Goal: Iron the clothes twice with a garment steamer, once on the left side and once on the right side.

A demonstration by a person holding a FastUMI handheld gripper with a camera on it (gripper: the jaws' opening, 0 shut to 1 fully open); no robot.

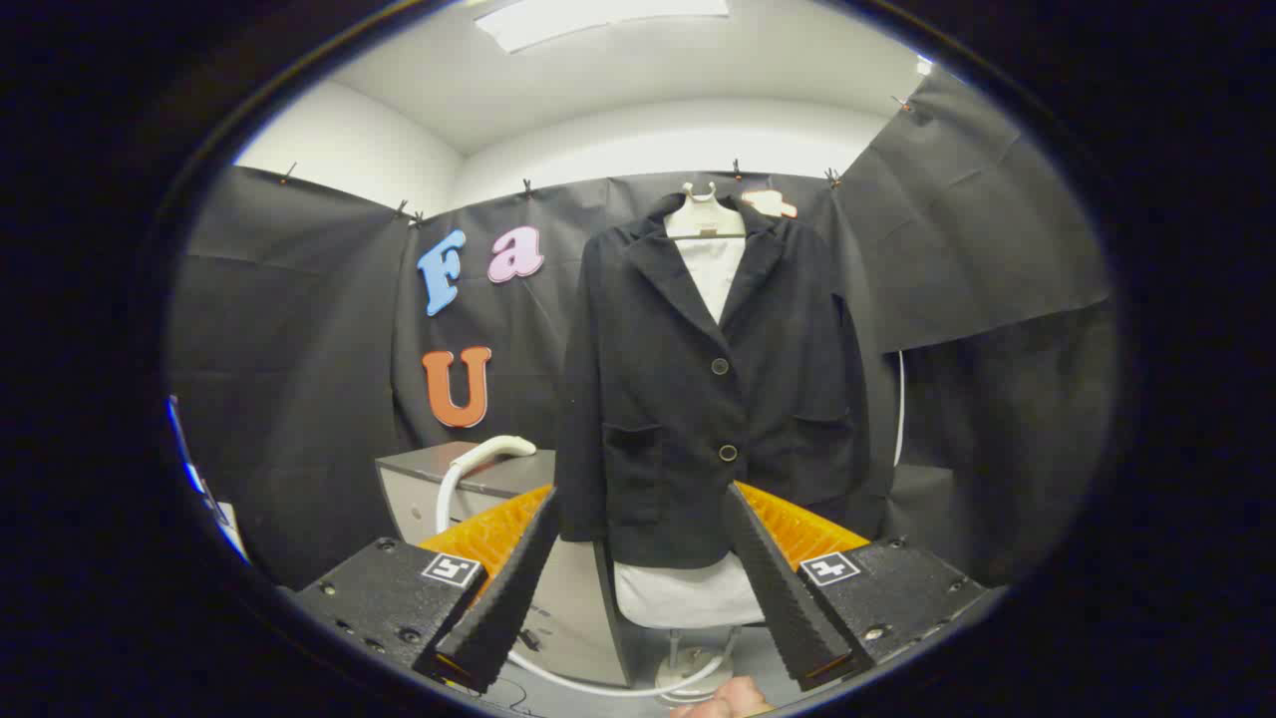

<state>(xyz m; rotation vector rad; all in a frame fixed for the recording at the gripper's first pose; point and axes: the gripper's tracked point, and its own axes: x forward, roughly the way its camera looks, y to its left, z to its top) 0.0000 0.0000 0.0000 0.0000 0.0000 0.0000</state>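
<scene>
The tongs (pixel 638 543) are standing spread and empty, facing the black jacket (pixel 708 399) hanging on its stand (for easy reach); the steamer head (pixel 495 450) is waiting on the surface (pixel 439 464).

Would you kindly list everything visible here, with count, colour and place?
jacket: one, black, hanging on the hanger beyond the open fingers, two buttons down its front.
shirt: one, white, under the jacket, showing at the collar and below the hem.
hanger: one, white, at the jacket's neck.
stand: one, white base, below the shirt's hem.
steamer head: one, white, resting on the cabinet left of the jacket.
hose: one, white, running from the steamer head down across the floor.
cabinet: one, grey, left of the jacket.
gripper: one, black fingers with orange behind, open, holding nothing.
</scene>
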